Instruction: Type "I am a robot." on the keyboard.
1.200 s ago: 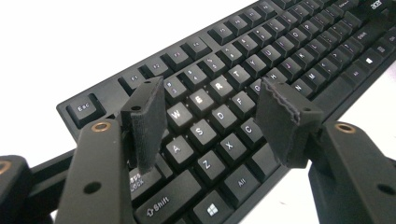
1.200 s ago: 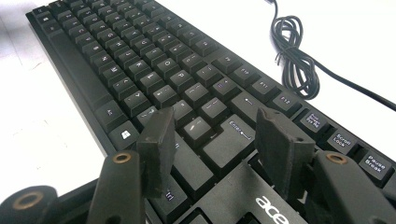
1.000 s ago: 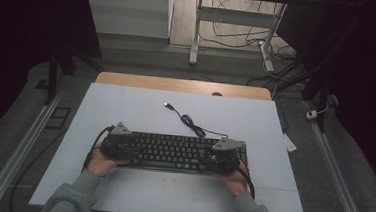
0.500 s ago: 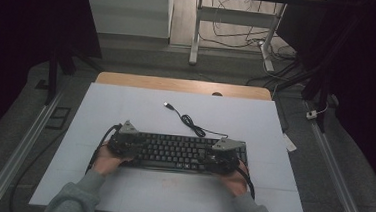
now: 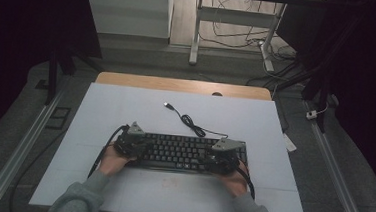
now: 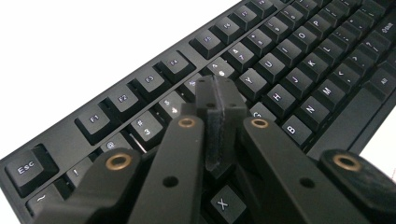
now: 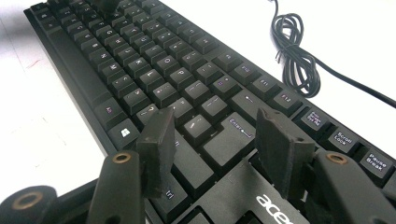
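Left gripper view has my left tongs (image 6: 219,112) just pinched together, nothing between them, into one tip for pressing keys on the keyboard (image 5: 182,153) mid-worktop (image 5: 126,106), while my right tongs (image 7: 215,140) hover spread over Enter.

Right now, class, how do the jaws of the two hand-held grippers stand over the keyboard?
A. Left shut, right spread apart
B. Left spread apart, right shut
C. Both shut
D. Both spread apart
A: the left hand-held gripper has its pads pressed together above the keyboard, while the right hand-held gripper shows a wide gap.
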Action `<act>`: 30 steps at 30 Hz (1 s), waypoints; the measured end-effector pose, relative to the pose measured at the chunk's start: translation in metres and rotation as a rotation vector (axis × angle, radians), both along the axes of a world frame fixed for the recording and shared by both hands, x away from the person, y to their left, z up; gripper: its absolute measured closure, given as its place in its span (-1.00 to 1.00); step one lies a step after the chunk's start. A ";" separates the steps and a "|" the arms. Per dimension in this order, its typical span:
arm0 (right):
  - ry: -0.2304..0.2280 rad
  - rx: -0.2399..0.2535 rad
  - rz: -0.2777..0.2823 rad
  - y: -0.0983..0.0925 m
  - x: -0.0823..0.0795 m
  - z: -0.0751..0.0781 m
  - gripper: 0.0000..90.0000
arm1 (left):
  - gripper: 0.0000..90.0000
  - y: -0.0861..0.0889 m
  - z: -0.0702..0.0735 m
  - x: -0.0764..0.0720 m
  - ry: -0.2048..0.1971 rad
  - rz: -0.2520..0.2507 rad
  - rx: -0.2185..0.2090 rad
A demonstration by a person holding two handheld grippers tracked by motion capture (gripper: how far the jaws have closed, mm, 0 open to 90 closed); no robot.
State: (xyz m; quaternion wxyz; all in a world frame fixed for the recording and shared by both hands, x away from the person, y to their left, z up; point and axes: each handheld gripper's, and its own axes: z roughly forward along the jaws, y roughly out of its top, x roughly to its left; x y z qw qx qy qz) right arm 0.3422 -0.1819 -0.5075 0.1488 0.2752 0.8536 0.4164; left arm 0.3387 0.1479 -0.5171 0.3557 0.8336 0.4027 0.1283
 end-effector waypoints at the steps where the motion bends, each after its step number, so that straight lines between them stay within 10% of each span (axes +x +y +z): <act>1: 0.000 0.000 -0.001 0.000 0.000 0.000 0.07 | 0.97 0.000 0.000 0.000 0.000 0.002 0.003; 30: -0.001 -0.003 0.000 0.000 0.000 0.000 0.06 | 0.97 -0.004 -0.004 0.001 -0.017 0.015 0.015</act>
